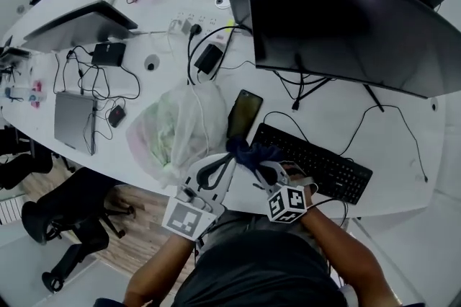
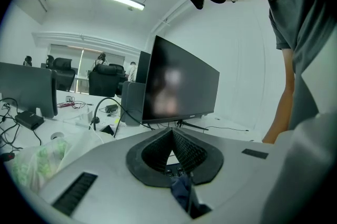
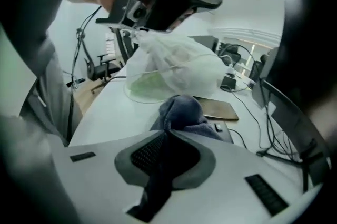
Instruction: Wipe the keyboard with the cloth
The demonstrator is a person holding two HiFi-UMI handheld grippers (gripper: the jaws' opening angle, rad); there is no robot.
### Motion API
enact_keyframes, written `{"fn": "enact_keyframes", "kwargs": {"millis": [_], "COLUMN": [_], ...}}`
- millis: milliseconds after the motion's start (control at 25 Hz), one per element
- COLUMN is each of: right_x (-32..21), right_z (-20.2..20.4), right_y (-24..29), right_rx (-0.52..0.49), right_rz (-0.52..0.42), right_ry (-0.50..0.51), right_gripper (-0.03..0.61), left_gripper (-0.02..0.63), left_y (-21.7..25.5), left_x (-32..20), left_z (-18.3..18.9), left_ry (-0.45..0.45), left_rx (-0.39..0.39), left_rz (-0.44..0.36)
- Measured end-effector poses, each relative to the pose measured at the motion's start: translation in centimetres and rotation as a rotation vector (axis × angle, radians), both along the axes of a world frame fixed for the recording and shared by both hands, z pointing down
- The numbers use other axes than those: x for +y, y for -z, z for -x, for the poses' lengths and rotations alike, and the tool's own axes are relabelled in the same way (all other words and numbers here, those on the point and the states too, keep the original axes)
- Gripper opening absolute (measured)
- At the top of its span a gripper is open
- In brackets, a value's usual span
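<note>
The black keyboard (image 1: 317,163) lies on the white desk (image 1: 403,176) in front of the monitor, running towards the right. A dark blue cloth (image 1: 248,152) is bunched over the keyboard's left end. My right gripper (image 1: 263,166) is shut on the cloth (image 3: 181,110), and a strip of it hangs back between the jaws of this gripper (image 3: 167,132). My left gripper (image 1: 231,155) is just left of the cloth, its tips closed together (image 2: 171,131) with nothing pinched at them. Through the gap behind its tips I see keyboard keys (image 2: 174,169) and a bit of cloth (image 2: 182,189).
A phone (image 1: 245,114) lies face up just beyond the cloth. A plastic bag (image 1: 176,129) with green contents sits to the left. The large monitor (image 1: 353,24) stands behind the keyboard, with cables (image 1: 374,114) trailing on the desk. The near desk edge runs just below the keyboard.
</note>
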State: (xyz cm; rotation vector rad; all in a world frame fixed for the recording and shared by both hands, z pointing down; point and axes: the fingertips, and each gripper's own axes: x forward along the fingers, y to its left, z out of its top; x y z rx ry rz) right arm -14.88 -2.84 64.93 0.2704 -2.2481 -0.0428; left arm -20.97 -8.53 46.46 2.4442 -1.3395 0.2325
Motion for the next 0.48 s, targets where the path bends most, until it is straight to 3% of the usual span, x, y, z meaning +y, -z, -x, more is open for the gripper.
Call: {"fn": "enact_keyframes", "kwargs": {"millis": [120,160,320,480], "right_x": [-3.7,-4.0,0.6,0.9], "right_z": [-3.7,-4.7,-7.0,-11.6], "right_y": [0.6,0.7,-0.1,-0.5], "right_rx": [-0.020,-0.013,0.021,0.095], "right_rz": [0.017,0.022,0.041,0.083], "right_ry": [-0.232,-0.264,-0.179,-0.338], "right_gripper": [0.031,0.031,0.031,0.031], "left_gripper": [0.005,0.005,0.005,0.005], "left_y": [0.5,0.4,0.7,1.1], "left_x": [-0.7,-0.9,-1.0,-0.7], "left_z": [0.6,1.1,2.9,3.7], "left_ry": [0.015,0.026,0.068,0.085], "left_rx": [0.003,0.004,0.007,0.007], "left_rz": [-0.026,-0.028,-0.032,-0.065]}}
